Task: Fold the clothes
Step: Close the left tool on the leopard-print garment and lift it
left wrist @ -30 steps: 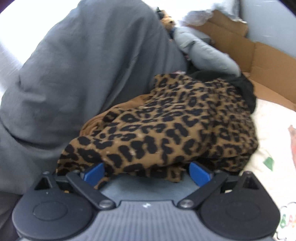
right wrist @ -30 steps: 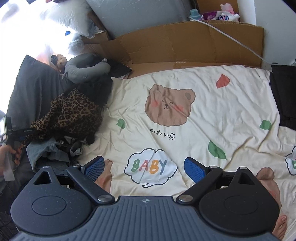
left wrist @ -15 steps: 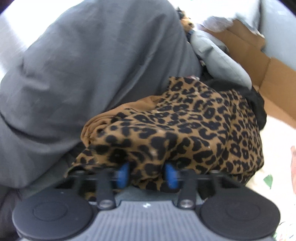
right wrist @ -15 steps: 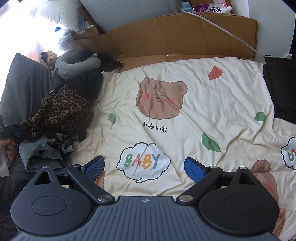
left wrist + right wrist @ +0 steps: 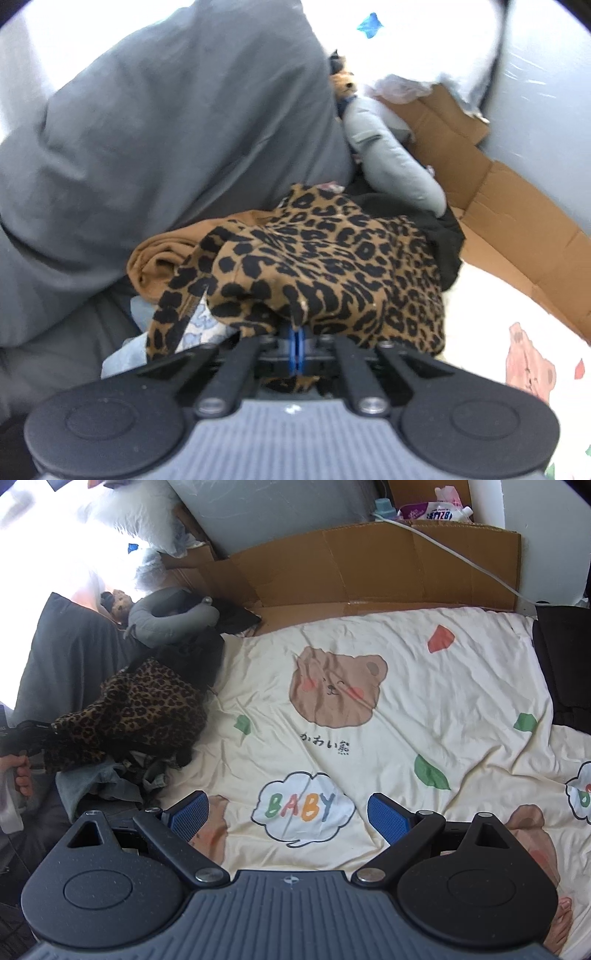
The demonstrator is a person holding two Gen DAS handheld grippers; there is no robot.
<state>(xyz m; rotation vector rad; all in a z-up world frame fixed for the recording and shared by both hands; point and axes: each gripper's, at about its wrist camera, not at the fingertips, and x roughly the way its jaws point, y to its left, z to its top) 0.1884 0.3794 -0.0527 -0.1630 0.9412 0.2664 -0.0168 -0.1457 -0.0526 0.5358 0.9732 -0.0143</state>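
A leopard-print garment [image 5: 332, 266] lies crumpled on top of a pile of clothes at the left side of the bed. My left gripper [image 5: 296, 345] is shut on its near edge, the blue pads pressed together with a fold of the print between them. In the right wrist view the same leopard-print garment [image 5: 136, 712] sits at the left, with the left gripper [image 5: 27, 734] and a hand at its left end. My right gripper [image 5: 286, 816] hangs open over the cream bear-print sheet [image 5: 424, 709], holding nothing.
A big grey pillow [image 5: 166, 129] rises behind the pile, with a grey neck pillow [image 5: 391, 158] and a small plush toy [image 5: 343, 83] beside it. Flattened cardboard [image 5: 369, 565] lines the wall. Denim and dark clothes [image 5: 110, 779] lie under the garment. A dark cloth [image 5: 565, 664] lies at the right edge.
My left gripper went from wide open to shut, pinching the leopard-print garment's near edge and lifting it slightly. The right gripper stayed open and shifted only a little over the sheet.
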